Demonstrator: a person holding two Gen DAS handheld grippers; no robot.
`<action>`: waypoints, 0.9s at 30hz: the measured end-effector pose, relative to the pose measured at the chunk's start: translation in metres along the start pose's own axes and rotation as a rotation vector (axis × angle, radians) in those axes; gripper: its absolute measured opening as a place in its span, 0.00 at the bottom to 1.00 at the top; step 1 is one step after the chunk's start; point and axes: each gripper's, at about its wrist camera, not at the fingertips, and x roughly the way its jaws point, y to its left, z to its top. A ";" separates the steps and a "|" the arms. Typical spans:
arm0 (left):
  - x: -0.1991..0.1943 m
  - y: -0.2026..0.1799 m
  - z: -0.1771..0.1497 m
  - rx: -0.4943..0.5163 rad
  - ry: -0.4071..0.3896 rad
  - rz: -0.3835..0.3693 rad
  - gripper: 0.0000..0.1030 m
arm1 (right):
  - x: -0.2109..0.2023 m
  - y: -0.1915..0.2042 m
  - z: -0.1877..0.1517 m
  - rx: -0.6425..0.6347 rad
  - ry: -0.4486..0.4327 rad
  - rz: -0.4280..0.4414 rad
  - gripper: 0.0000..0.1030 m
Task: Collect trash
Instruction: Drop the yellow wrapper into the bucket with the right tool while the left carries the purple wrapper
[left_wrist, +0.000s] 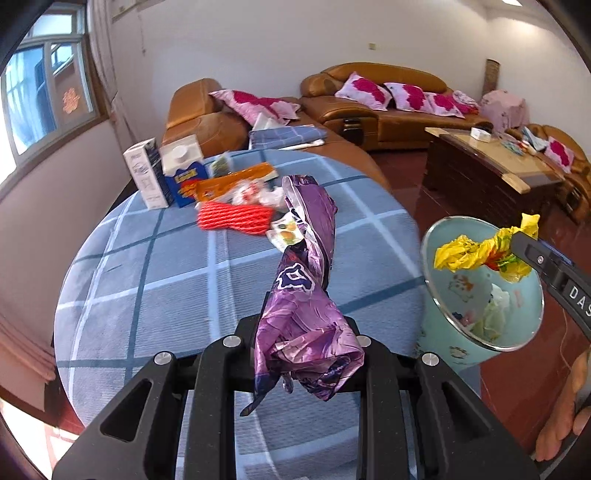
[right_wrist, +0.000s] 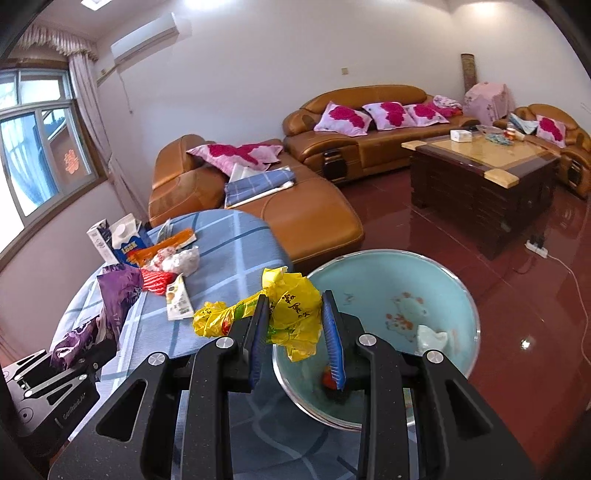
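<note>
Yellow wrapper (right_wrist: 291, 317): my right claw (right_wrist: 295, 332) is clenched on it over the near rim of the bin (right_wrist: 469, 306); I judge an early release could drop it outside.
Purple wrapper (left_wrist: 303, 295): my left claw (left_wrist: 306, 354) grips it above the table (left_wrist: 147, 295); its long loose tail could snag the red mesh (left_wrist: 232, 218).
Bin: light, beside the table; a knock might tip it.

We get bright daylight from the blue-tinted window (right_wrist: 37, 155); glare on the glossy red floor (right_wrist: 524, 343). Heavy fisheye bending, dark corners. Red knitted mesh bundle (left_wrist: 232, 218) looks motion-blurred.
</note>
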 end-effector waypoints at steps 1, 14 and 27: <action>-0.001 -0.004 0.000 0.011 -0.004 -0.001 0.22 | -0.002 -0.003 0.000 0.005 -0.004 -0.006 0.28; -0.007 -0.045 0.003 0.087 -0.019 -0.019 0.22 | -0.015 -0.046 -0.002 0.066 -0.033 -0.075 0.28; -0.003 -0.091 0.012 0.162 -0.036 -0.057 0.22 | -0.017 -0.089 0.003 0.132 -0.059 -0.166 0.29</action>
